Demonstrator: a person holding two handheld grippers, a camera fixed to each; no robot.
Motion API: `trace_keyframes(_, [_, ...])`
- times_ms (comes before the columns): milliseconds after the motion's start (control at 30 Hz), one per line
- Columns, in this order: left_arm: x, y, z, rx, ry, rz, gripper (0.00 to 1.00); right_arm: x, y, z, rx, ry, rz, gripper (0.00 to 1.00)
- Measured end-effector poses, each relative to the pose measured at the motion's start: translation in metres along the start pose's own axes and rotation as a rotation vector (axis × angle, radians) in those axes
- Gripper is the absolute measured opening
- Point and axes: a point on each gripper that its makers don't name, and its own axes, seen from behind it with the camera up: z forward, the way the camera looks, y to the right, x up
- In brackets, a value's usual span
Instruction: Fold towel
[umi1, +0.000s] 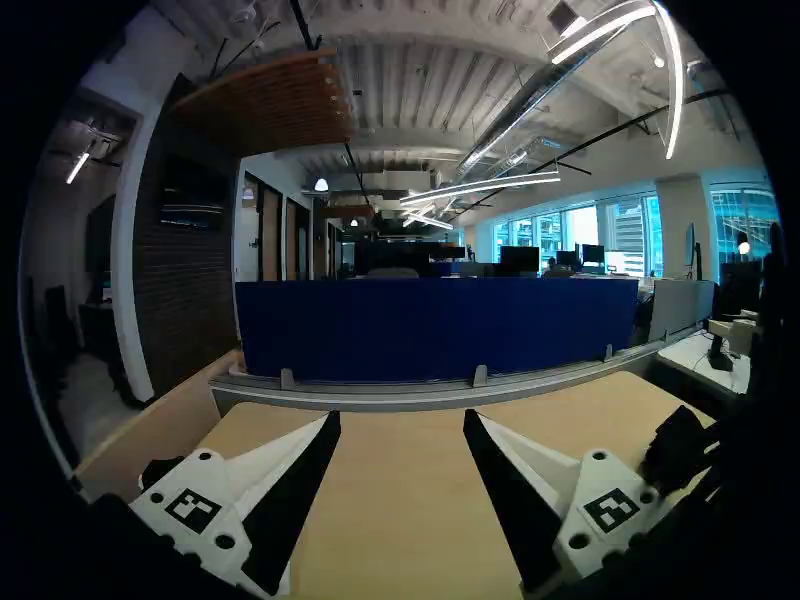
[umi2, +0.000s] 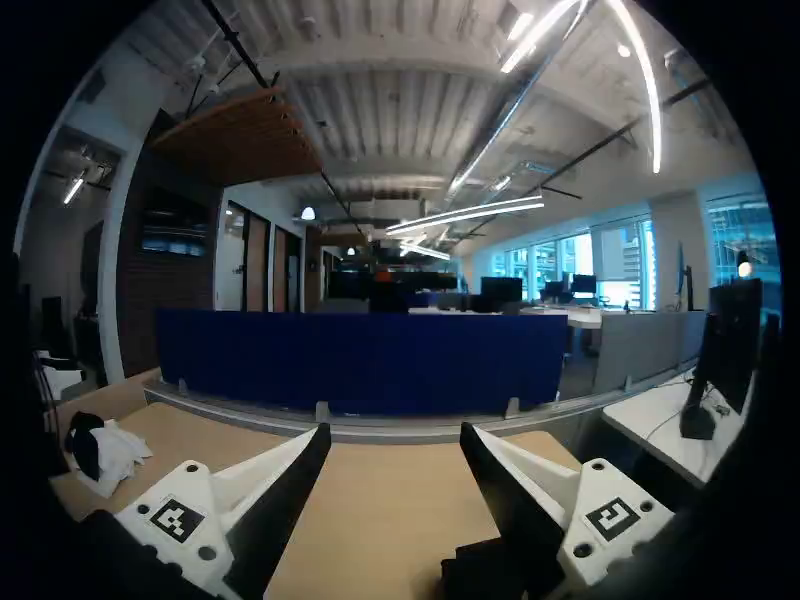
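No readable text, labels or numbers anywhere.

Two hand-held grippers (umi1: 401, 414) (umi2: 395, 428); one blue divider (umi1: 430, 325); one wooden desk (umi1: 400, 520).

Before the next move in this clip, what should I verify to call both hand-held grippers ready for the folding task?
1. The left hand-held gripper is open: ok, fingers apart with nothing between them.
2. The right hand-held gripper is open: ok, fingers apart with nothing between them.
3. Work surface ahead: ok, the desk is flat wood up to the blue partition.
4. Where the towel lies: cannot tell. A white and black bundle sits at the desk's left, too small to identify.
5. Path of the right fingers: cannot tell. A dark object sits low beside them.
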Motion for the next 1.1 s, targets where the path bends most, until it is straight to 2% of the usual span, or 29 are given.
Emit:
trace_keyframes(300, [-0.018,-0.015,0.006,0.038,0.013,-0.014,0.91,0.003,-0.032,0.007,0.022,0.015,-0.028,1.0])
trace_keyframes(467, [-0.027,-0.02,0.01,0.056,0.037,-0.021,0.91,-0.007,-0.047,0.012,0.024,0.019,-0.041,1.0])
trace_keyframes(700, [-0.052,-0.022,0.018,0.069,0.052,-0.012,0.91,-0.025,-0.063,0.019,0.04,0.006,-0.048,1.0])
trace_keyframes(900, [-0.073,-0.022,0.02,0.07,0.064,0.021,0.91,-0.028,-0.074,0.022,0.057,0.016,-0.061,1.0])
trace_keyframes(1100, [-0.099,-0.024,0.02,0.08,0.068,0.029,0.91,-0.037,-0.088,0.026,0.076,0.013,-0.09,1.0])
